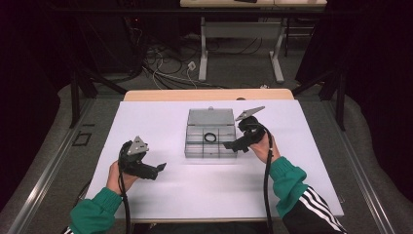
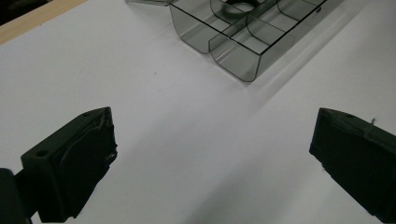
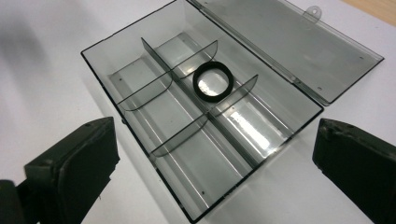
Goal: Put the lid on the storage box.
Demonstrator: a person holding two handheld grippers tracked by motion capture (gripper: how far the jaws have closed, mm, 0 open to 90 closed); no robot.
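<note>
Up close, the right gripper (image 3: 212, 154) view reveals a black ring (image 3: 213, 82) in the compartment box's (image 3: 140, 135) middle cell, just ahead of its spread, empty jaws.

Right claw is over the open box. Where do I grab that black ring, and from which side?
Come straight down from above: the black ring lies flat in the middle compartment of the far row of the clear box, hemmed in by curved dividers. Pinch one wall of the band, one jaw inside the hole, one outside. The right claw is open already.
</note>
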